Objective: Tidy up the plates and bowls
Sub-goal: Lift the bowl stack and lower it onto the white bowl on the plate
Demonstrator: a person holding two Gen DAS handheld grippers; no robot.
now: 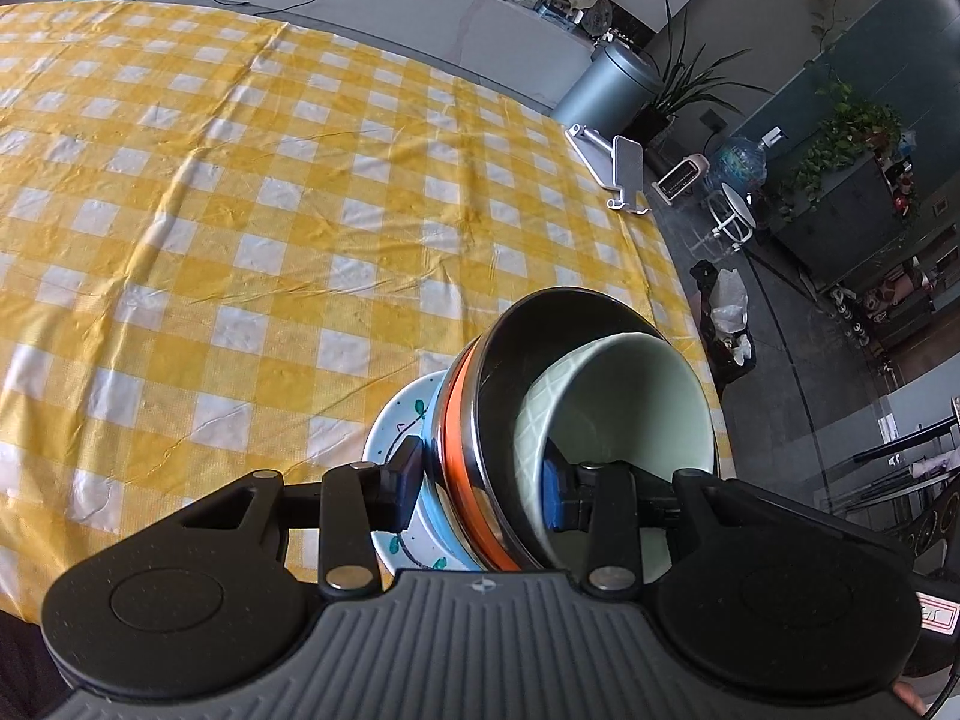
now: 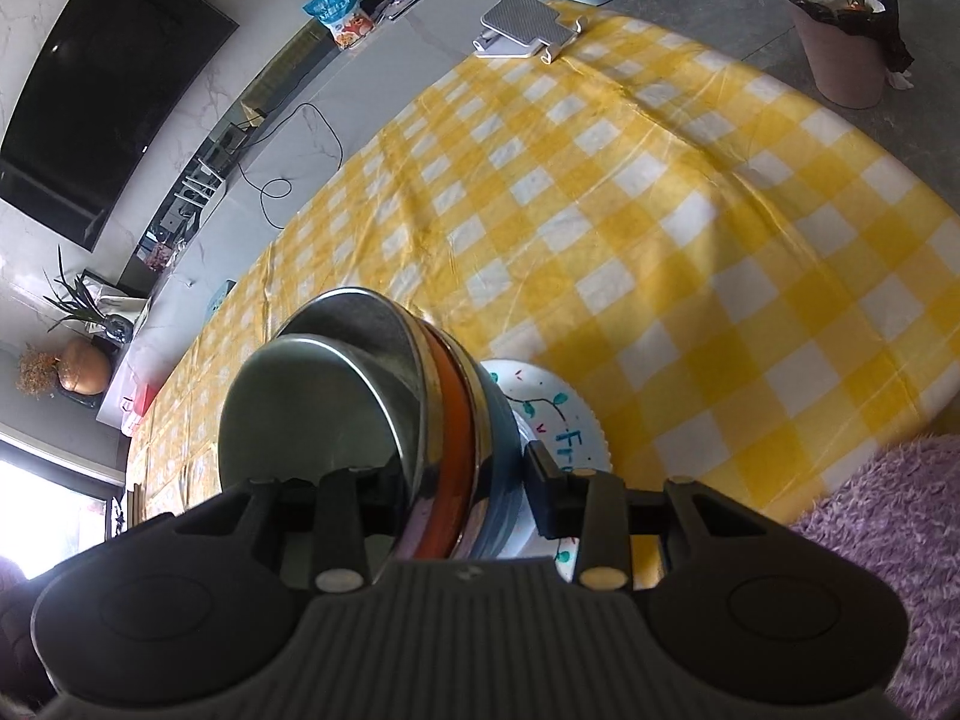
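At about 6 o'clock in both wrist views, the stack of dishes [image 1: 540, 450] is held up over the yellow checked surface [image 1: 240, 210], not resting on it. The left gripper [image 1: 480, 498] has its jaws clamped across the stack, from the painted plate [image 1: 390, 432] at 9 o'clock to the inside of the pale green bowl [image 1: 624, 408] at 3 o'clock. The right gripper [image 2: 462, 480] grips the same stack from the other side. The stack is tipped on its side; its long axis runs left to right, and the bowl mouths face 3 o'clock in the left view. I think the loose green bowl could slide out if one hand pulls away.
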